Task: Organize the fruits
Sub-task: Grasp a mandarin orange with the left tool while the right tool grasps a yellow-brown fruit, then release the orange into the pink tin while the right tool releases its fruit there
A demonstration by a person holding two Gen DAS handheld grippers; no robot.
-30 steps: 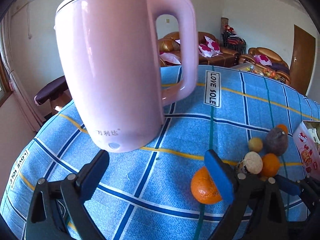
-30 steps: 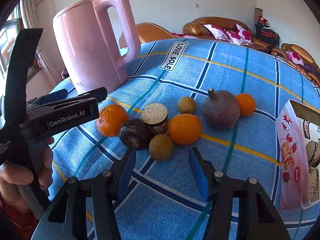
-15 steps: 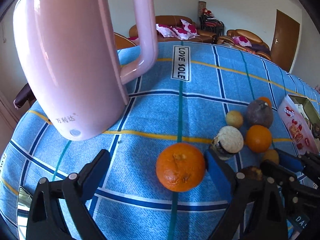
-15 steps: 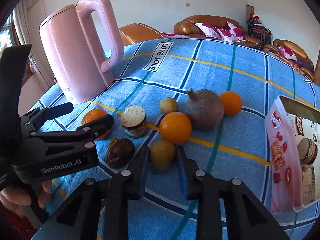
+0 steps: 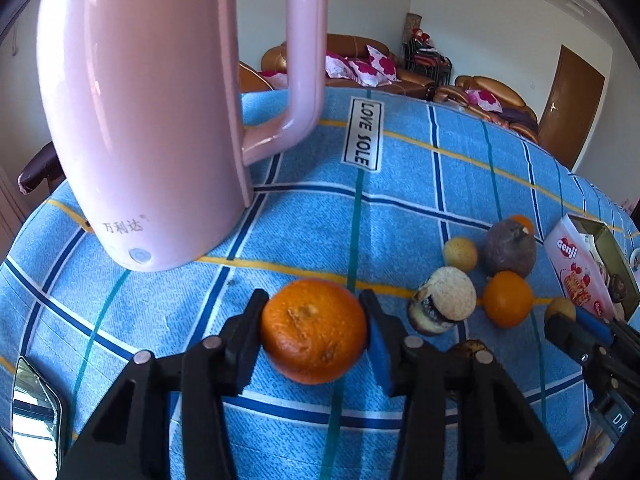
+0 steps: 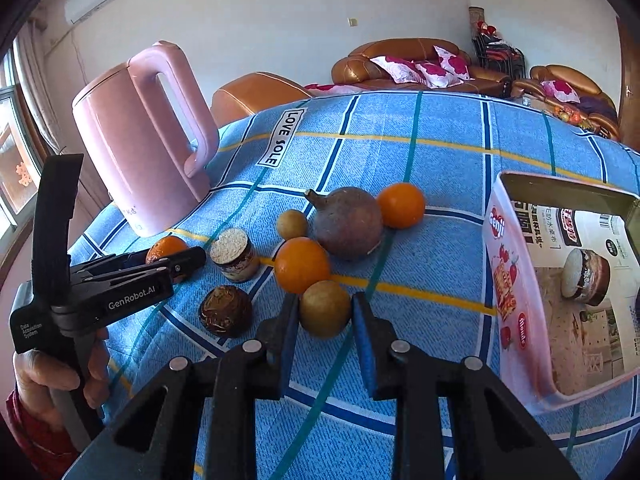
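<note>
Left gripper [image 5: 314,330] clamps the orange [image 5: 314,330], right gripper [image 6: 325,322] brackets a brown fruit [image 6: 325,309], seemingly gripped, presumably for sorting.

A tall pink kettle [image 5: 160,120] stands upright on the blue checked cloth [image 5: 400,208], its handle toward the white label "LOVE SOLE" [image 5: 362,134]. At the right edge lies a pink box [image 6: 560,288] with printed pictures — open side up. A small jar [image 6: 236,256] with a pale lid stands on the cloth. Behind — brown leather sofas [image 6: 416,60] with red-and-white cushions, and a brown door [image 5: 572,104].
</note>
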